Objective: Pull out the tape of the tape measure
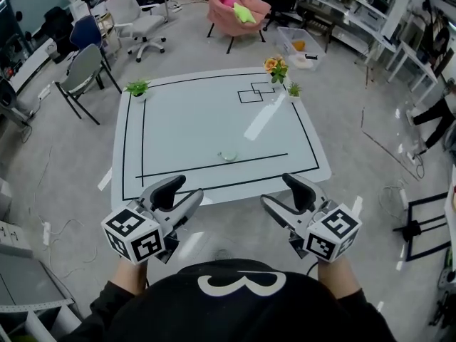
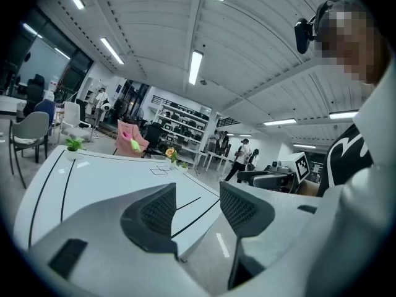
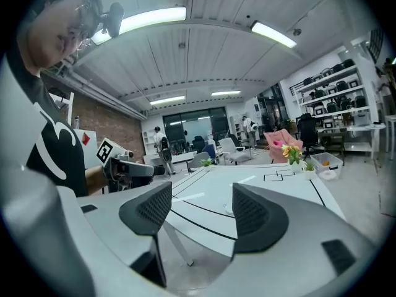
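The tape measure [image 1: 229, 155], a small round pale case, lies on the white table [image 1: 206, 112] just above the inner black line near the middle. In the right gripper view the tape measure [image 3: 228, 209] shows as a small pale lump far off between the jaws. My left gripper [image 1: 187, 188] hovers at the table's near edge on the left, open and empty. My right gripper [image 1: 276, 189] hovers at the near edge on the right, also open and empty. In the gripper views, the left gripper [image 2: 198, 193] and the right gripper [image 3: 202, 193] both have their jaws spread with only table and floor between them.
A green plant [image 1: 137, 87] stands at the far left corner, flowers [image 1: 275, 66] and a small plant [image 1: 293, 89] at the far right. Behind the table are a grey chair [image 1: 82, 70], a pink armchair [image 1: 234, 6] and a clear bin [image 1: 299, 45].
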Action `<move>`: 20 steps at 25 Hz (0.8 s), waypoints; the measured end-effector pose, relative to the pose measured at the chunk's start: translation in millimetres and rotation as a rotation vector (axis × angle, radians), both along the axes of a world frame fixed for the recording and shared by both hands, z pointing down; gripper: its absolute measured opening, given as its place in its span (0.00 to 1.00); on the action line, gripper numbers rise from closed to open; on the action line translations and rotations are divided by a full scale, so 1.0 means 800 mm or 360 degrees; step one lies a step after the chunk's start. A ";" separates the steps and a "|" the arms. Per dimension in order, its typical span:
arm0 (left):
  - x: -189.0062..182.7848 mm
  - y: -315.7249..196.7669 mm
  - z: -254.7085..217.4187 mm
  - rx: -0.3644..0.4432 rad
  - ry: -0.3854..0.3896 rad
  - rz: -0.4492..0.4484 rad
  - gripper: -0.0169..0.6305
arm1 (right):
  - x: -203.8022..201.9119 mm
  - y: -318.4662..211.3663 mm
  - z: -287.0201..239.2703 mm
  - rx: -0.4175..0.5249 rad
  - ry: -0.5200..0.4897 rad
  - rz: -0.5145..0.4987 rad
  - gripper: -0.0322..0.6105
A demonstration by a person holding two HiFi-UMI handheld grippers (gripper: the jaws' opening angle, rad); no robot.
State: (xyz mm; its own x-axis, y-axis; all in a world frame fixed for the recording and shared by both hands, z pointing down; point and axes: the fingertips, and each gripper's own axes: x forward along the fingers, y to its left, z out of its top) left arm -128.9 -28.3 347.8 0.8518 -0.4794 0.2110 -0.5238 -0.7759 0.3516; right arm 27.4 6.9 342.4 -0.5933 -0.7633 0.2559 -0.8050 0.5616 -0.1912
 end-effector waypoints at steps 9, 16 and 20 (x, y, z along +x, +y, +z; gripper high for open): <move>0.011 -0.073 0.038 -0.0070 -0.0050 0.0022 0.34 | -0.008 -0.071 0.056 -0.0103 0.0169 -0.0069 0.49; 0.021 -0.099 0.068 -0.0099 -0.0157 0.0055 0.34 | -0.019 -0.116 0.100 -0.0149 0.0282 -0.0139 0.49; 0.022 -0.110 0.076 -0.0106 -0.0178 0.0022 0.34 | -0.027 -0.140 0.119 -0.0184 0.0336 -0.0194 0.49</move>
State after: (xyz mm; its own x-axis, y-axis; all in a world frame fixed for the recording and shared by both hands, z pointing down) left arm -111.7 -116.4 408.9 0.8276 -0.4494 0.3363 -0.5520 -0.7602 0.3425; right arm 6.1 -104.8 437.6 -0.6033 -0.6478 0.4652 -0.7615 0.6413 -0.0947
